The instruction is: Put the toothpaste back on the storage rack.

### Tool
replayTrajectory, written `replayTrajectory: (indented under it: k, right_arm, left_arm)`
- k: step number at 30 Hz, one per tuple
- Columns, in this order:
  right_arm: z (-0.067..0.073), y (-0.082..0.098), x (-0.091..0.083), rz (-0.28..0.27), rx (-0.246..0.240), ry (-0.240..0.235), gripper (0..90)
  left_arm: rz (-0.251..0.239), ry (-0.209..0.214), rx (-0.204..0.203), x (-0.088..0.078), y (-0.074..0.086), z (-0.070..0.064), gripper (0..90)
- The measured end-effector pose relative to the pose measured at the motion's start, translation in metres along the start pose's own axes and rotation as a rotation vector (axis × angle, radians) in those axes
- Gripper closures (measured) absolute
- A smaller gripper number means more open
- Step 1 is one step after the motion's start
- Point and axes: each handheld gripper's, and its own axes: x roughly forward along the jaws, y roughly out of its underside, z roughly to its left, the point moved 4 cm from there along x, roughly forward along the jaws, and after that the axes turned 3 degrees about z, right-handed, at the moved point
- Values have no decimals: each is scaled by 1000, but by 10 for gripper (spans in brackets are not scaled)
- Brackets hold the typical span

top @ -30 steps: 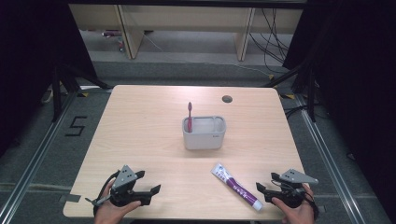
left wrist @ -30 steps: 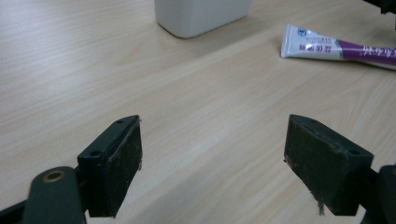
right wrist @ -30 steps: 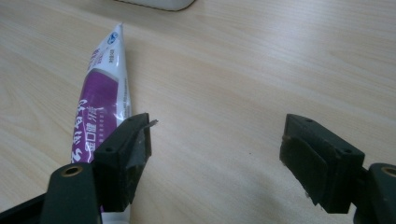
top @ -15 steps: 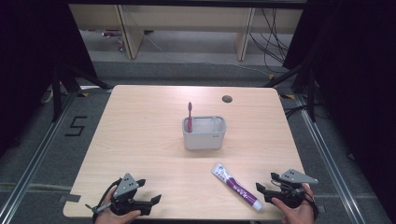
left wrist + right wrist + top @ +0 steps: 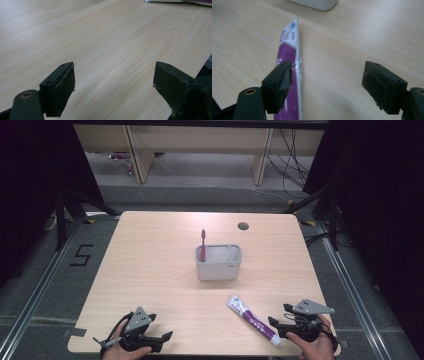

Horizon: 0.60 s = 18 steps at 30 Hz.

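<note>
Glossy purple-white toothpaste tube, flat-crimped, on pale woodgrain table.

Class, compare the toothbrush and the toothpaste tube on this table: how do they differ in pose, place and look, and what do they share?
The toothbrush stands upright; the toothpaste tube lies flat. The toothbrush sits inside the grey holder at mid-table; the toothpaste tube lies on the bare table near the front edge, beside the right gripper. The toothbrush is thin and reddish-pink; the toothpaste tube is broader, white and purple. Neither is held by a gripper.
</note>
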Motion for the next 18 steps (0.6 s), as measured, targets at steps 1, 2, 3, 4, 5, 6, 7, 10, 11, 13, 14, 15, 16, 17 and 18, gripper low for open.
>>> replayTrajectory:
  k: [1, 2, 3, 4, 5, 6, 7, 10, 11, 13, 14, 15, 16, 17, 18]
  right_arm:
    - [2, -1, 0, 14, 2, -7, 245]
    - [5, -1, -1, 47, 3, -17, 246]
    - [9, -4, 0, 54, -32, -7, 246]
    - [9, -4, 0, 54, -32, -7, 246]
    - [11, -5, 0, 70, -47, -14, 246]
    - [13, -8, 1, 67, -67, -22, 247]
    - [15, -10, 0, 71, -73, -15, 248]
    - [22, -15, 2, 85, -116, -22, 250]
    - [25, -16, 3, 98, -109, -28, 252]
    - [28, -18, 6, 125, -133, -28, 257]
    - [31, -18, 8, 138, -129, -36, 269]
    - [32, -19, 10, 153, -139, -34, 273]
    - [34, -19, 12, 154, -147, -32, 275]
    - [35, -19, 13, 180, -147, -36, 284]
    - [37, -20, 17, 178, -161, -35, 293]
  left_arm:
    - [-4, -6, -1, 0, 0, 0, 172]
    - [-7, -3, -2, 0, 0, 1, 172]
    - [0, -9, 1, 0, 0, 1, 172]
    - [4, -12, 4, 0, 0, 2, 172]
    - [6, -6, 6, 0, 0, 2, 172]
    - [8, -6, 7, 0, 1, 2, 172]
    - [3, -5, 8, 0, 1, 2, 172]
    - [5, -11, 2, -1, 1, 2, 172]
    - [1, -14, 4, -1, 1, 2, 172]
    - [-1, -10, 6, -2, 0, 2, 172]
    - [-2, -11, 4, -2, 0, 2, 172]
    - [-1, -10, 4, -2, 1, 2, 172]
    - [2, -13, 1, -2, 1, 2, 172]
    - [2, -13, 3, -1, 1, 1, 172]
    - [2, -13, 3, -1, 1, 1, 172]
